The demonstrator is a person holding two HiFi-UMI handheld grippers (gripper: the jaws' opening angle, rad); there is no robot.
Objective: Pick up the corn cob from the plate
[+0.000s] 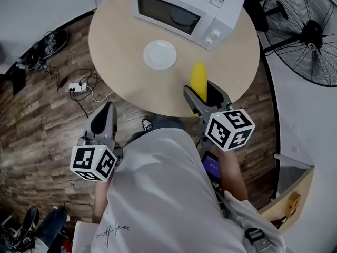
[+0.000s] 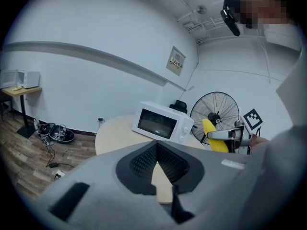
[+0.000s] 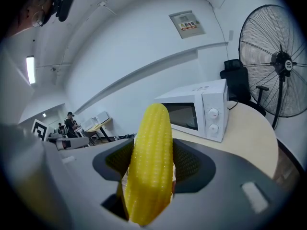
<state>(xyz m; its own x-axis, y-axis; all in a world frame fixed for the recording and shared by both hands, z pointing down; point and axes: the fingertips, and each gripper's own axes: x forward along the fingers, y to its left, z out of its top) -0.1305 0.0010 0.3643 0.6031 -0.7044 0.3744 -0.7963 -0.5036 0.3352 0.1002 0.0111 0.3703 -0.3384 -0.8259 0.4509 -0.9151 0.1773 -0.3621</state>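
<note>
Yellow corn cob clamped in the right gripper, off the white plate.

In the head view the cob hangs at about 4 o'clock from the plate, over the near rim of the round beige worktop, with its far tip toward the white microwave at the plate's 1 o'clock. The right gripper's pads press on both sides of the cob, which stands slightly tilted between them in the right gripper view. At about 7 o'clock from the plate, the left gripper hangs off the worktop above the wood floor, its jaws drawn together at the tips. A standing fan is at about 3 o'clock, beyond the worktop's edge.
</note>
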